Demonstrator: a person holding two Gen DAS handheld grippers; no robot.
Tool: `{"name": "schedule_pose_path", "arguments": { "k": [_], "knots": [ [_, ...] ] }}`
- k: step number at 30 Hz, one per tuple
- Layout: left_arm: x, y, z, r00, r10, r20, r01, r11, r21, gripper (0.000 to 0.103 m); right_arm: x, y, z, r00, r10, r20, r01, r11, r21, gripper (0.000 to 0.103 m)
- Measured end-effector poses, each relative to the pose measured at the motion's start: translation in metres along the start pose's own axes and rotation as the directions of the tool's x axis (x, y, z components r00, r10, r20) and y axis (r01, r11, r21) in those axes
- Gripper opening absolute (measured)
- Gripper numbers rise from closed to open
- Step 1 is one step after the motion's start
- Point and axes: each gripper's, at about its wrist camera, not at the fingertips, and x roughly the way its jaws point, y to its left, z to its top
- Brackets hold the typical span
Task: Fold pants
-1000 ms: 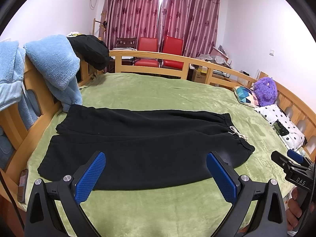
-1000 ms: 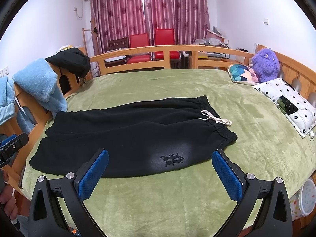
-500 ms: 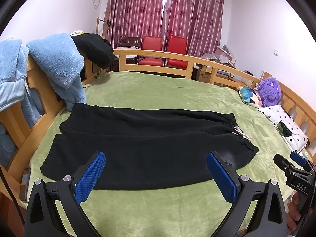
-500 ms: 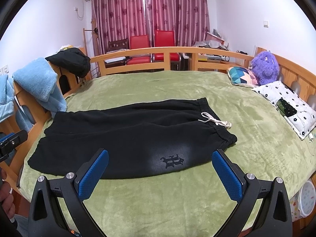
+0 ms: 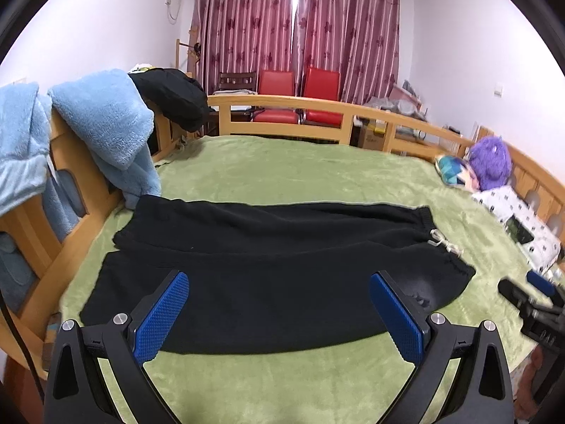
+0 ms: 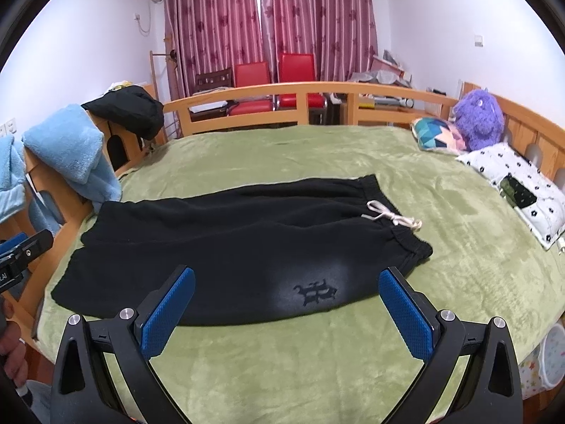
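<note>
Black pants (image 5: 268, 268) (image 6: 226, 243) lie flat across the green bedspread (image 5: 282, 176), legs to the left, waistband with a white drawstring (image 6: 393, 216) to the right. A dark logo (image 6: 314, 291) shows near the front hem side. My left gripper (image 5: 279, 312) is open, held above the pants' near edge, with nothing between its blue pads. My right gripper (image 6: 286, 309) is open too, hovering over the near edge by the logo. Each gripper also shows at the edge of the other's view: the right gripper (image 5: 529, 300), the left gripper (image 6: 21, 251).
A wooden bed rail (image 6: 300, 92) rings the bed. Blue fleece (image 5: 102, 123) and a black garment (image 5: 173, 99) hang on the left rail. A purple plush (image 6: 480, 120), patterned cushion (image 6: 438, 137) and spotted pillow (image 6: 522, 183) sit at right. Red chairs (image 5: 300, 88) stand behind.
Both grippers have moved forward slightly toward the pants, so the pants sit lower and larger in view. Both stay open; the pants have not moved.
</note>
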Motion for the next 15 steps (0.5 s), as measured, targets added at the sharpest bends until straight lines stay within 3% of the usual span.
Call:
{"name": "schedule_pose_path", "arguments": {
  "k": [2,8,15],
  "knots": [
    [0.003,0.006,-0.002,0.999,0.017,0.036,-0.016,1.000,-0.024,0.103,0.005,0.001,-0.005,1.000,0.025,-0.012,-0.026,0.999,-0.042,0.095],
    [0.024,0.027,-0.008,0.999,0.011,-0.040,-0.014,0.998,-0.068,0.099,0.031,0.005,-0.026,0.998,-0.010,-0.059,0.000,0.986,-0.168,0.091],
    [0.055,0.076,-0.051,0.988,0.050,-0.147,-0.063,0.995,-0.083,0.099,0.071,-0.029,-0.048,0.988,0.044,-0.149,-0.052,0.998,-0.046,0.091]
  ]
}}
